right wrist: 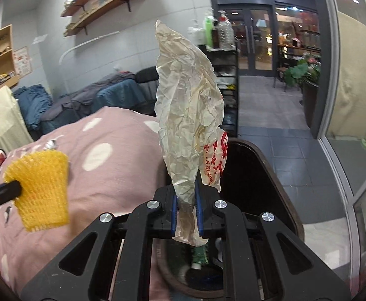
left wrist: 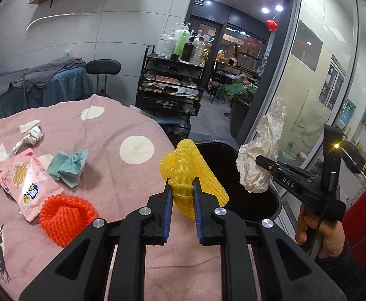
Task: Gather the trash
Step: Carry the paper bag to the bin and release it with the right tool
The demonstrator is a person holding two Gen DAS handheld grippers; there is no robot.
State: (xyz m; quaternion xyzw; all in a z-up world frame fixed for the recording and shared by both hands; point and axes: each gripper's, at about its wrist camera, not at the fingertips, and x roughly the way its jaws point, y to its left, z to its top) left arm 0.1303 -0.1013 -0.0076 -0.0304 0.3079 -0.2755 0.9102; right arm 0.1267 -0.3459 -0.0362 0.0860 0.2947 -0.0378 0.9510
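My left gripper [left wrist: 182,184] is shut on a yellow foam net [left wrist: 191,169], held at the table's right edge beside the black bin [left wrist: 248,200]. My right gripper [right wrist: 186,188] is shut on a crumpled white paper wrapper [right wrist: 186,105] with red print, held upright over the bin [right wrist: 265,175]. The wrapper [left wrist: 260,158] and right gripper [left wrist: 260,161] show at right in the left wrist view. The yellow net [right wrist: 43,188] shows at left in the right wrist view. On the pink tablecloth [left wrist: 112,170] lie an orange foam net [left wrist: 66,217], a pink snack packet [left wrist: 27,183], a teal crumpled paper [left wrist: 69,166] and a white wad [left wrist: 31,136].
A black shelf cart [left wrist: 169,85] with bottles stands behind the table. A stool [left wrist: 102,69] and a bed with grey and blue covers [left wrist: 32,85] are at the back left. A glass wall [left wrist: 321,75] runs along the right. The bin holds some trash [right wrist: 199,255].
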